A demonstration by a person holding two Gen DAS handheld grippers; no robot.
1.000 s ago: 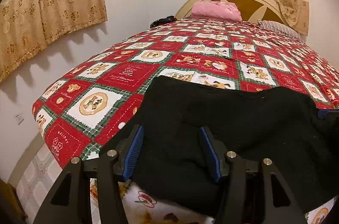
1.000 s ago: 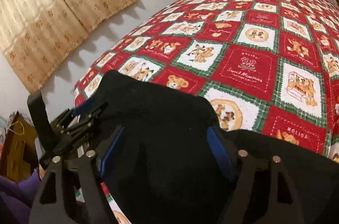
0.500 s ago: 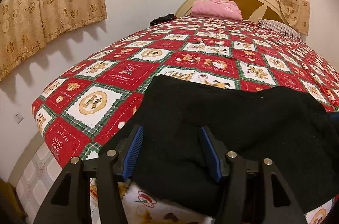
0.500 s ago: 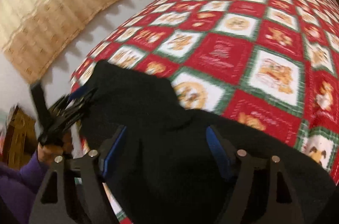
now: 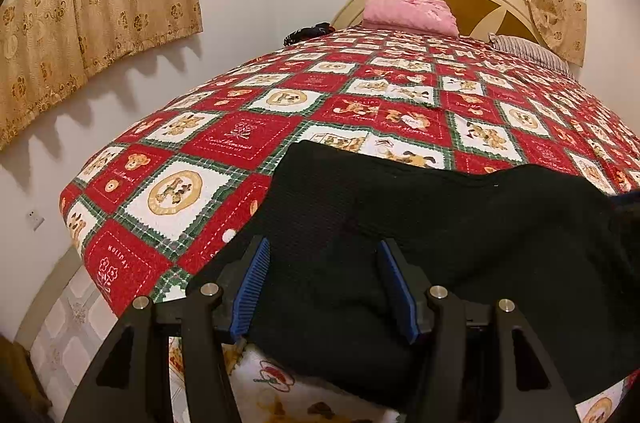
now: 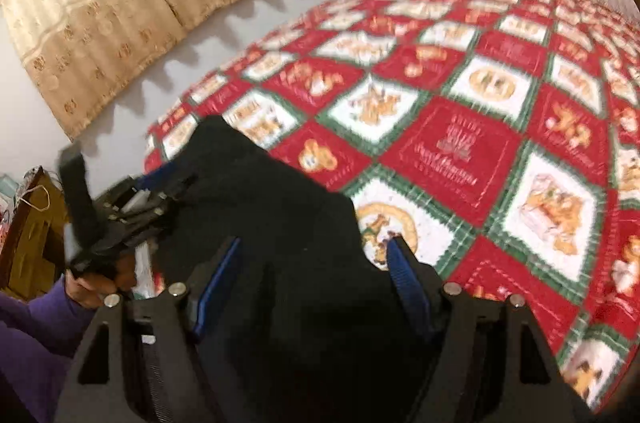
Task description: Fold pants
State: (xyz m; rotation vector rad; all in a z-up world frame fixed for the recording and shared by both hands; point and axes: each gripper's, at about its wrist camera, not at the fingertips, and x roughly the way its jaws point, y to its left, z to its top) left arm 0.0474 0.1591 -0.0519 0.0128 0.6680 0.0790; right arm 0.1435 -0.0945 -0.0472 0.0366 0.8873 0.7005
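Red patchwork quilt [image 5: 256, 143], black pants [image 5: 440, 223], beige curtains [image 5: 100, 3], both grippers' fingers [image 5: 250, 279] parted over cloth.

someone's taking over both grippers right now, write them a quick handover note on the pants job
Left gripper: jaws apart, over the near edge of the black knit pants; no pinch visible.
Right gripper: jaws wide, black cloth between them, not clearly clamped.
Pants: bunched at the near corner of the red patchwork quilt, partly over the bed edge.
Done: how far folded, cannot tell.
Left: grip, fold, square up.
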